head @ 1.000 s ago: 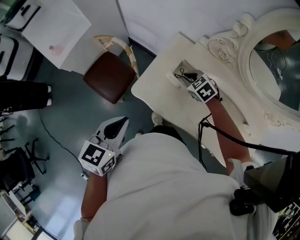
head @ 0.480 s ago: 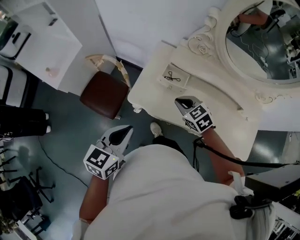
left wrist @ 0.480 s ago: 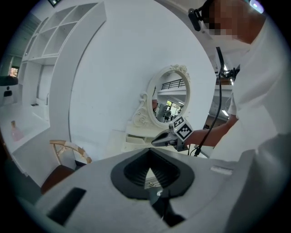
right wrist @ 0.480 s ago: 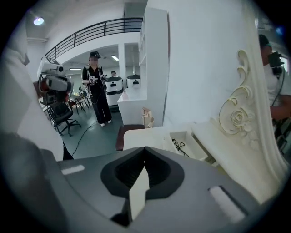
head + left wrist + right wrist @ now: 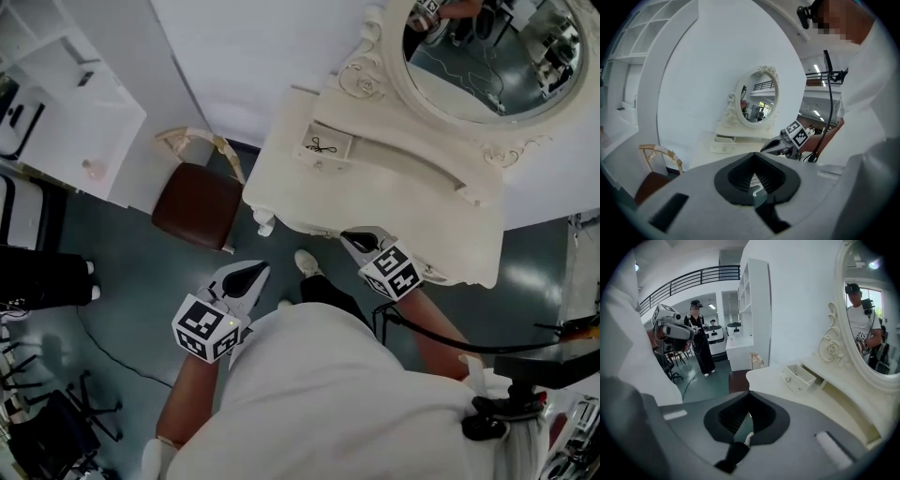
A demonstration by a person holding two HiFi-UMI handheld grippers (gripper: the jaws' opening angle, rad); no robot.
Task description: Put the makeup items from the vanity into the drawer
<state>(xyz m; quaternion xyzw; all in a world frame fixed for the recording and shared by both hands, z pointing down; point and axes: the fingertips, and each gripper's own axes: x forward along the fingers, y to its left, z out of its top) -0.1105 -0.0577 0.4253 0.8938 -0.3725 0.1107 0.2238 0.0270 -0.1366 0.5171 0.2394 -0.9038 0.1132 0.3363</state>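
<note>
The cream vanity (image 5: 309, 202) stands under its oval mirror (image 5: 487, 56). Its small drawer (image 5: 323, 150) is pulled open and holds a thin black item (image 5: 322, 145). My right gripper (image 5: 349, 236) hangs at the vanity's front edge, shut and empty, well short of the drawer. In the right gripper view the drawer (image 5: 799, 376) lies ahead and to the right of my right gripper (image 5: 749, 420). My left gripper (image 5: 259, 269) is shut and empty over the floor, left of the vanity. In the left gripper view, my left gripper (image 5: 753, 176) points toward the vanity (image 5: 736, 140).
A brown-seated stool (image 5: 199, 204) stands on the floor left of the vanity. A white shelf unit (image 5: 66, 112) is at the far left. A person (image 5: 701, 341) stands in the background of the right gripper view. A black cable (image 5: 487, 347) trails from my right gripper.
My right gripper has pulled back from the open drawer to the vanity's front edge. The head view has swung, so the vanity sits higher in frame. My left gripper has barely moved.
</note>
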